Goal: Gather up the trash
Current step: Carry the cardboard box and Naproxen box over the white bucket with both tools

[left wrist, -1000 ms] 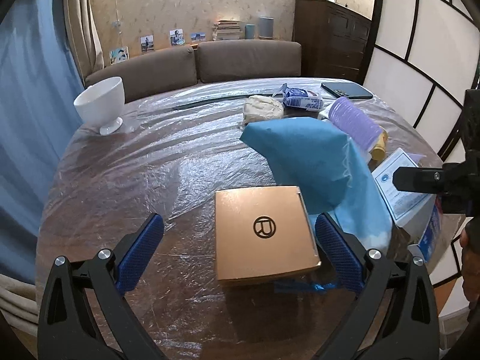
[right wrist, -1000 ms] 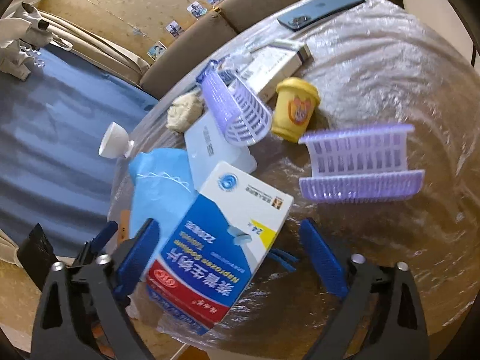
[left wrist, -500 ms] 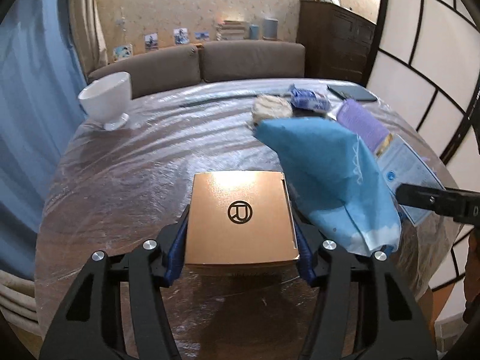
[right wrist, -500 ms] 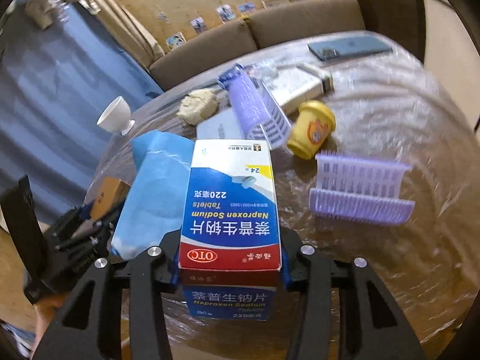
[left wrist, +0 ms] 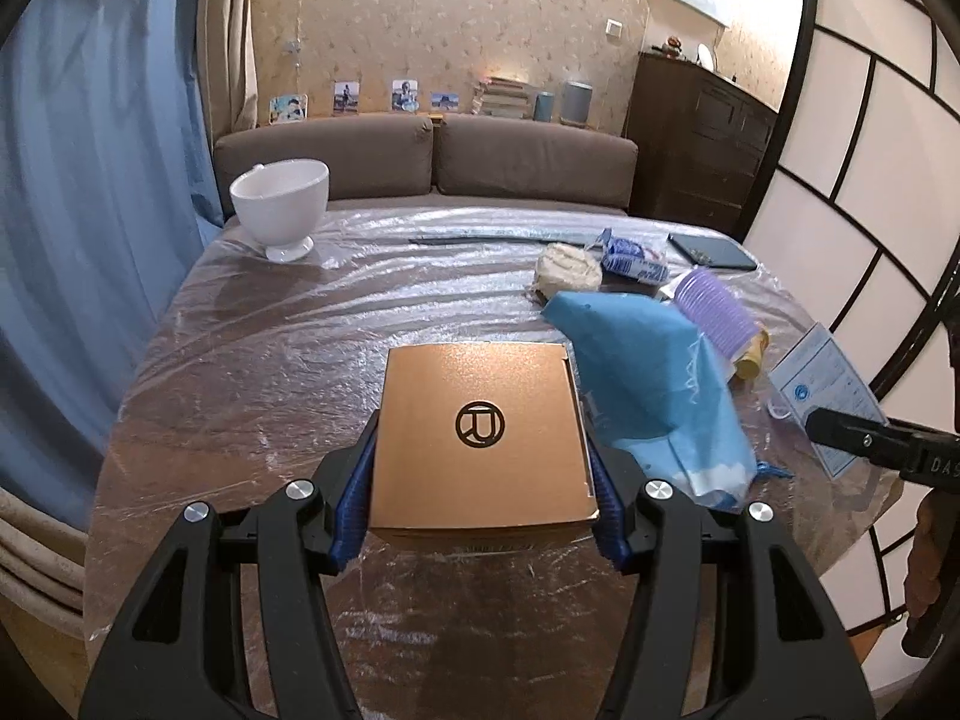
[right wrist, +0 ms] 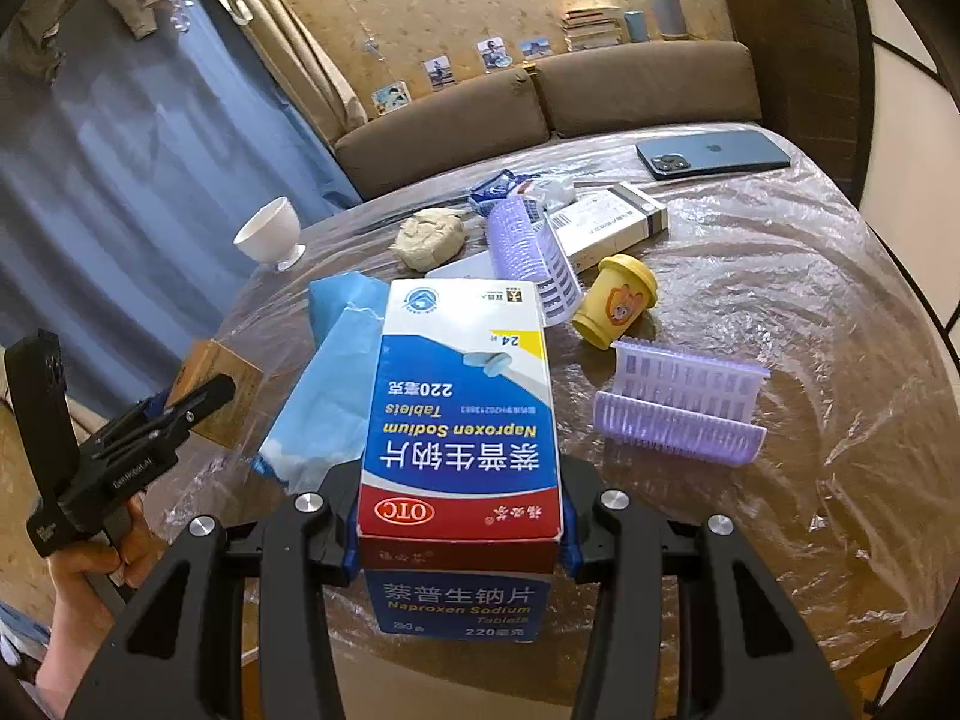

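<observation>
A round bench [left wrist: 252, 396] wrapped in clear plastic film stands before a brown sofa [left wrist: 420, 162]. The left hand-held gripper [left wrist: 480, 501] is clamped on a flat copper-coloured box [left wrist: 480, 438], its blue pads pressed to both side edges, the box at the near edge of the bench. The right hand-held gripper [right wrist: 459, 531] is clamped the same way on a blue, white and red medicine carton [right wrist: 462, 414] printed "Naproxen Sodium", at the near right. Between the two lies a crumpled blue bag [left wrist: 648, 384]. The left view alone shows the box's round logo and, far left, a white footed bowl [left wrist: 282, 204] seen large; of the carton it catches only a sliver at the right edge. The right view alone shows the right half of the bench: a yellow cup [right wrist: 615, 300] on its side, a purple slatted basket [right wrist: 684, 405] lying near it, a second purple basket [right wrist: 531, 258] tipped farther back, a white carton [right wrist: 606, 222], a dark blue phone [right wrist: 714, 153] at the far right, and a beige lump [right wrist: 429, 237]. It also shows a person's hand [right wrist: 90, 558] gripping the left tool's handle.
</observation>
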Available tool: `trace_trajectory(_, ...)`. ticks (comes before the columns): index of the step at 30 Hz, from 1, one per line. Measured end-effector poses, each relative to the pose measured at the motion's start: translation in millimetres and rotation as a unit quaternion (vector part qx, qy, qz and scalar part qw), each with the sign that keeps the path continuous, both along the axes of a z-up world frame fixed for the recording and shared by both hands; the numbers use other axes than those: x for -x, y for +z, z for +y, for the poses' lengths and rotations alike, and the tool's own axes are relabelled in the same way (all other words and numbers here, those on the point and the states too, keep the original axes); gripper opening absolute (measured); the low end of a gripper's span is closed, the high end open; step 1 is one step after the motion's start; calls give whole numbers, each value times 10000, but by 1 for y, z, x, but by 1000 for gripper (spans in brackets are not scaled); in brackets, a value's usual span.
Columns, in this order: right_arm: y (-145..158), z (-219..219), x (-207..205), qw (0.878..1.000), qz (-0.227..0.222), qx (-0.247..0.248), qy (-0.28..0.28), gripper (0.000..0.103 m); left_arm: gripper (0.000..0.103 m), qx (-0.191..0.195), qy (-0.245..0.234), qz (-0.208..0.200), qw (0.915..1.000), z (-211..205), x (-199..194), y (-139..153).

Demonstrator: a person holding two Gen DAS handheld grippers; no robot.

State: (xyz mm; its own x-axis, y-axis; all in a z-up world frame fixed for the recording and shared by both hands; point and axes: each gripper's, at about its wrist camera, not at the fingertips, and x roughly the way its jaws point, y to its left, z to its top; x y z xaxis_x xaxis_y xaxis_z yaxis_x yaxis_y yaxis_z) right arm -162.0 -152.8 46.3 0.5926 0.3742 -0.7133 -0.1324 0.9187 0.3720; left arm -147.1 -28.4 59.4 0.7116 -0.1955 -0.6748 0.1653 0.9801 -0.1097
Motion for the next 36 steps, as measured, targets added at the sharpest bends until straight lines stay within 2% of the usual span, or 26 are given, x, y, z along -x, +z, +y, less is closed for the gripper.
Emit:
trace_trajectory(6,6,2,16,9997,-69,171,174,45,60,22,-25,-132,9999,1,20,14)
trace_trajectory(15,6,9,46,9983,-36,388,441,45,60,22,-264,-54,9996,-9,52,16)
trace_trajectory(25,-1,22,79,9957,56,593,712,45,60,70,-569,325,9978,-31,82,-4)
trace_trajectory(36,-18,30,109,9918,286,691,1038,45,60,-95,-909,699,9934,-46,111,-25)
